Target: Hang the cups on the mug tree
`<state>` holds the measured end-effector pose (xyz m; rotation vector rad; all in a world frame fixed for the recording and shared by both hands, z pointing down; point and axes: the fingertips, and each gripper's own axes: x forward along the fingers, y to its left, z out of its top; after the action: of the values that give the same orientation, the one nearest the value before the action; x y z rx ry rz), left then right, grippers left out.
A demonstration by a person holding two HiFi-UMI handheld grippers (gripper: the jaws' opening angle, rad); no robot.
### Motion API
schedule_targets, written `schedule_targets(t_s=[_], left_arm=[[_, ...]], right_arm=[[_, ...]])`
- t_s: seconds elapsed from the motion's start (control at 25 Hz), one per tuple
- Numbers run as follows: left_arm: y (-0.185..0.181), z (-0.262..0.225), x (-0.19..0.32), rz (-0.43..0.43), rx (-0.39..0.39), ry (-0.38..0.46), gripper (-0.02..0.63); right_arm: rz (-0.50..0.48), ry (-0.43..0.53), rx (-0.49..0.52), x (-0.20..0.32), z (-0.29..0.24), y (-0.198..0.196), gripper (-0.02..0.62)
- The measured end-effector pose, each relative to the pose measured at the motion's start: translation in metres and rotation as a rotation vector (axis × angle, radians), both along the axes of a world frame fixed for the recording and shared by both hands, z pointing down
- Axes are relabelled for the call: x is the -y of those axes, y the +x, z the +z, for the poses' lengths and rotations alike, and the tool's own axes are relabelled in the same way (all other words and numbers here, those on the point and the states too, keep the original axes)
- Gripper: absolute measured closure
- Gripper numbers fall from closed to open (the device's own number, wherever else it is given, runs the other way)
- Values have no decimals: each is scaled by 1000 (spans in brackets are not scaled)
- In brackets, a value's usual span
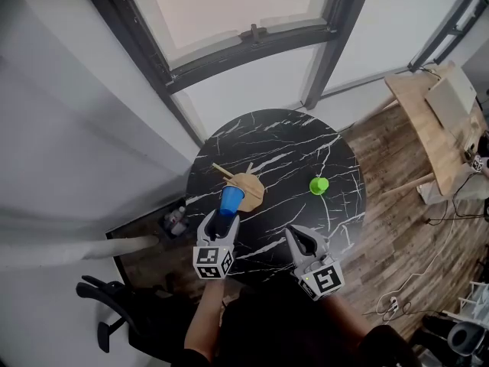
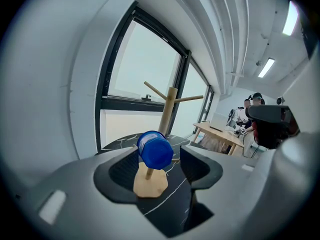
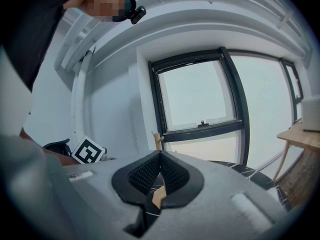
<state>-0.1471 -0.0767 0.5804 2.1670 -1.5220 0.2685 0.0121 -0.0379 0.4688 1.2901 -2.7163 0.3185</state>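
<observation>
A wooden mug tree [image 1: 248, 187] stands left of centre on the round black marble table [image 1: 298, 140]. A blue cup [image 1: 231, 199] hangs tilted on one of the tree's lower pegs, bottom toward me. My left gripper [image 1: 221, 222] sits just behind the cup, and in the left gripper view its jaws stand open on either side of the blue cup [image 2: 155, 150] without pressing it; the tree's stem [image 2: 170, 110] rises beyond. A green cup [image 1: 318, 184] rests on the table to the right. My right gripper [image 1: 304, 241] hovers at the near edge, shut and empty [image 3: 160, 156].
A wooden desk [image 1: 439, 121] stands at the right on the plank floor, with cables [image 1: 405, 289] below it. A black office chair [image 1: 114, 312] is at lower left. Large windows [image 1: 252, 37] run behind the table. A crate of bottles [image 1: 174, 222] sits by the wall.
</observation>
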Motion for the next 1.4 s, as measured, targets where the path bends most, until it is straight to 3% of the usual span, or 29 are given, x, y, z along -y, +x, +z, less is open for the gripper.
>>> schedule_targets(t_s=[0.36,0.56,0.92,1.4], left_arm=[[-3,-32,-20,-15,-31,58,339],[1,-46,-40,7,-17,86,379],[-3,-73,-74,-28,-49,161,598],[1,-79,-134,-1,-57,175,604]], right_arm=[[-6,5,1,-10,-7,-3,595],[-17,9,3,-20,-10,-9,595],[-38,22,19,-46,-17,-21,595],[-73,22,15,-99,-18,-37,595]])
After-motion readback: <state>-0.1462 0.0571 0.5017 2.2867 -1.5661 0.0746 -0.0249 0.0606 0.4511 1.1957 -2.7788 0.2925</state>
